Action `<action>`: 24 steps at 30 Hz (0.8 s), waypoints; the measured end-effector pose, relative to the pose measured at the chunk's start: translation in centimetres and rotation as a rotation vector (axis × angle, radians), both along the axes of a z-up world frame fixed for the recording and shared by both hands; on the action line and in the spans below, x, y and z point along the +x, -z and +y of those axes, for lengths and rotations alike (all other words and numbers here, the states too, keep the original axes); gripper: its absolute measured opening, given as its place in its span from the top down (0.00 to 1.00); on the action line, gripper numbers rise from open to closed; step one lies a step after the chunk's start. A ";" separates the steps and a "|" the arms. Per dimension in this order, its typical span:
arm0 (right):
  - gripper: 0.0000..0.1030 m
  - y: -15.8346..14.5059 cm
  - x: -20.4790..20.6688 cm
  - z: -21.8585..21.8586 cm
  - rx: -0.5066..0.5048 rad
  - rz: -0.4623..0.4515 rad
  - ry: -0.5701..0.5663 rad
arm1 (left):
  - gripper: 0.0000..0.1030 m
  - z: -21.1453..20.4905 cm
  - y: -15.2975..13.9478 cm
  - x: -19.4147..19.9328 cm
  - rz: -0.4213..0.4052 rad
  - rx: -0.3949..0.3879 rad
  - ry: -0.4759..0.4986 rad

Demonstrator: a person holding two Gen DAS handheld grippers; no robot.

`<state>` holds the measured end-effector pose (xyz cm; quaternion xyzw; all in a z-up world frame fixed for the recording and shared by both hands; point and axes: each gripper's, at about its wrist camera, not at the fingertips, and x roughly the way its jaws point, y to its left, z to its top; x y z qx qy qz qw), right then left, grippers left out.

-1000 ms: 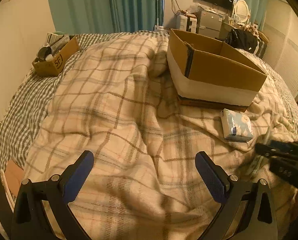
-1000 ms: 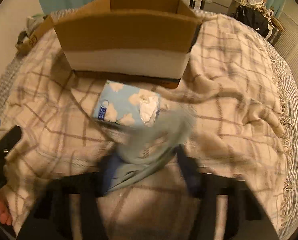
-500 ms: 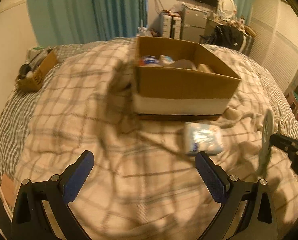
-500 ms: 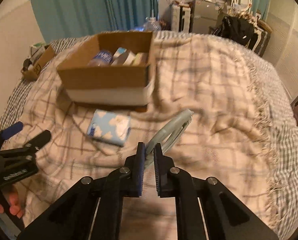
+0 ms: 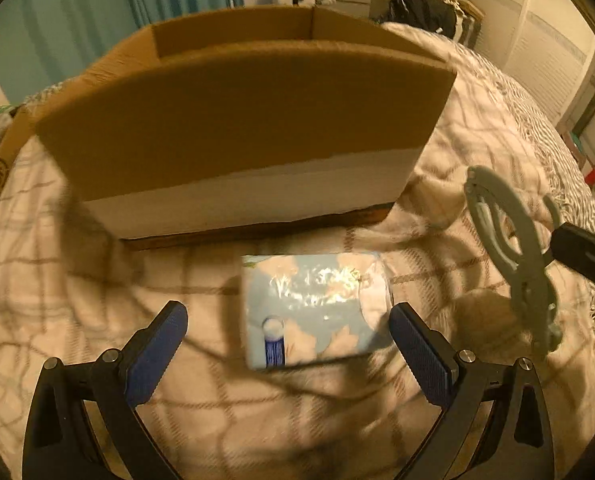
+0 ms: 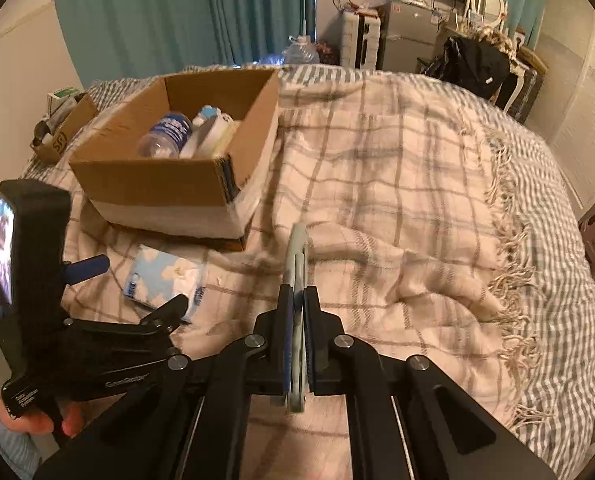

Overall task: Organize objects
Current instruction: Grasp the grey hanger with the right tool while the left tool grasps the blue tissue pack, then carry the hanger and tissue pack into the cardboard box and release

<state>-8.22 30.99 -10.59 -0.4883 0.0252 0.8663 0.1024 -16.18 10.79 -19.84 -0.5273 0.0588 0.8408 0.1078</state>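
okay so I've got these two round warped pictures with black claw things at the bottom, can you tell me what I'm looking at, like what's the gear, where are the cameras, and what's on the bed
No robot here: a person holds a two-finger grabbing tool in each hand, and each tool carries a wide-angle camera looking along its fingers, hence the round warping.

The left camera shows the left tool open, its blue pads on either side of a light blue tissue pack lying on the plaid blanket, just in front of a cardboard box.

The right camera shows the right tool shut on a thin grey-green ring-shaped object; I cannot tell what it is. From there you also see inside the box, which holds a water bottle and other items. A smaller box sits at the far left of the bed.
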 end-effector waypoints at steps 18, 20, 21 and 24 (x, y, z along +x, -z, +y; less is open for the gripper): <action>0.96 -4.5 2.0 -2.3 -0.013 0.077 -0.028 | 0.28 -3.6 -5.5 3.3 0.079 0.035 0.021; 0.96 -6.7 2.5 -3.4 0.005 0.109 -0.052 | 0.28 -4.3 -7.5 3.6 0.107 0.045 0.032; 0.96 -7.5 2.5 -3.8 0.015 0.121 -0.063 | 0.28 -4.7 -8.5 3.7 0.124 0.049 0.031; 0.96 -10.5 2.4 -5.1 0.040 0.169 -0.092 | 0.28 -5.3 -11.3 3.1 0.171 0.075 0.023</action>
